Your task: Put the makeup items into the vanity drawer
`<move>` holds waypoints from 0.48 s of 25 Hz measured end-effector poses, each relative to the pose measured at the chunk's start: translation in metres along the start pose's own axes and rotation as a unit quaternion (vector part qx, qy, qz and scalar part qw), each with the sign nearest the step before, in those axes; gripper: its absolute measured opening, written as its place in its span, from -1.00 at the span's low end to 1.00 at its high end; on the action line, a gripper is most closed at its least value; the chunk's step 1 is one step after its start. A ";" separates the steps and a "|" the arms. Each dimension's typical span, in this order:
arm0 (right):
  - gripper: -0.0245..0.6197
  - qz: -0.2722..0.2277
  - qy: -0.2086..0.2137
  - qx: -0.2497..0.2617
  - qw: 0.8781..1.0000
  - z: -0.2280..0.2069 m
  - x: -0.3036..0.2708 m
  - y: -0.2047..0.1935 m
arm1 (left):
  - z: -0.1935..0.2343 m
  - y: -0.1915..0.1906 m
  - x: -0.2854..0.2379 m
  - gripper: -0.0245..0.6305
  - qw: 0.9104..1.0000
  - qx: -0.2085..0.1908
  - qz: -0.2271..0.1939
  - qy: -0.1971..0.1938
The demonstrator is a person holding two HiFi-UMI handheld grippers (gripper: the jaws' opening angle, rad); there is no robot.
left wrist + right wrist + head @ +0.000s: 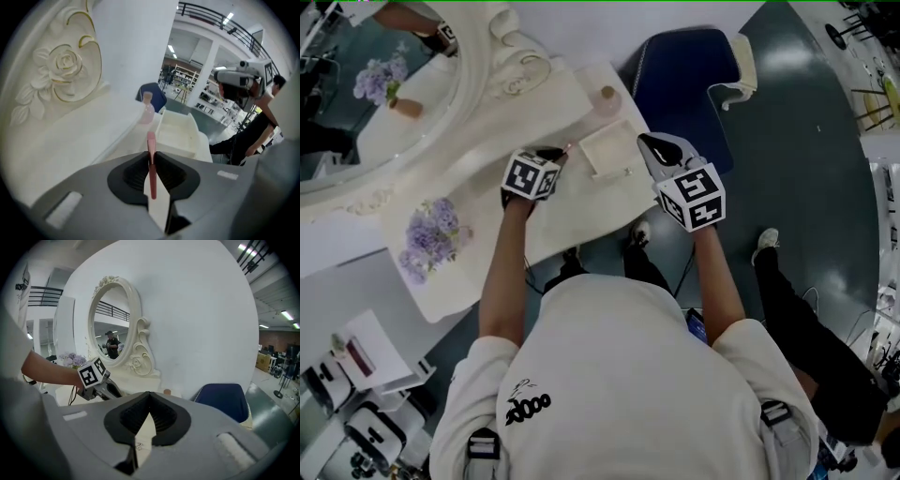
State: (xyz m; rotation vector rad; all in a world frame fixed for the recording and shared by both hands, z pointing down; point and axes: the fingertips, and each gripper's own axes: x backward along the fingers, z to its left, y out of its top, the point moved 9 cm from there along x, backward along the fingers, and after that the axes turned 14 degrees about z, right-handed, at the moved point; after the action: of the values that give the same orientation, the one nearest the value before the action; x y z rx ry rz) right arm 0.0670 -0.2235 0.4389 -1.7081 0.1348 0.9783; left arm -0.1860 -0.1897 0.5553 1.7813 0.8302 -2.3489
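Note:
My left gripper (152,158) is shut on a thin pink makeup stick (151,140), which pokes out upright past the jaw tips. In the head view the left gripper (557,156) hovers over the white vanity top (487,122), just left of the open drawer (606,150). The drawer (177,133) looks empty inside. A pink bottle (147,110) with a pale cap stands behind it. My right gripper (149,398) has its jaws together with nothing between them. It hangs at the drawer's right edge, as the head view shows (651,143).
An oval mirror (366,89) in a carved white frame stands at the back left. Purple flowers (427,236) sit on the vanity's left part. A blue chair (689,80) is behind the vanity. A person's legs in black (797,319) are at the right.

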 end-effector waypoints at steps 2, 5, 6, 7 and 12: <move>-0.91 -0.004 -0.010 -0.008 1.000 -0.003 0.007 -0.003 | -0.006 0.018 0.011 -0.71 1.000 -0.005 -0.031 -0.001; -0.91 -0.008 -0.026 -0.020 0.999 -0.007 0.016 -0.008 | -0.017 0.046 0.016 -0.71 0.998 -0.031 -0.056 -0.003; -0.91 -0.009 -0.031 -0.025 0.999 -0.008 0.020 -0.010 | -0.022 0.055 0.014 -0.71 0.997 -0.039 -0.059 -0.007; -0.91 -0.009 -0.036 -0.029 0.999 -0.009 0.023 -0.012 | -0.026 0.063 0.011 -0.71 0.997 -0.048 -0.059 -0.011; -0.91 -0.007 -0.057 -0.052 0.997 -0.014 0.037 -0.028 | -0.052 0.091 -0.017 -0.71 0.994 -0.105 -0.025 -0.012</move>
State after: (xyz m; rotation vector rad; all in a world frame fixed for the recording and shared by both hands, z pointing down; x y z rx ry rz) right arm 0.1138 -0.2108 0.4366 -1.7408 -0.0033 1.0873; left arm -0.1018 -0.2474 0.5278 1.6626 1.0843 -2.2121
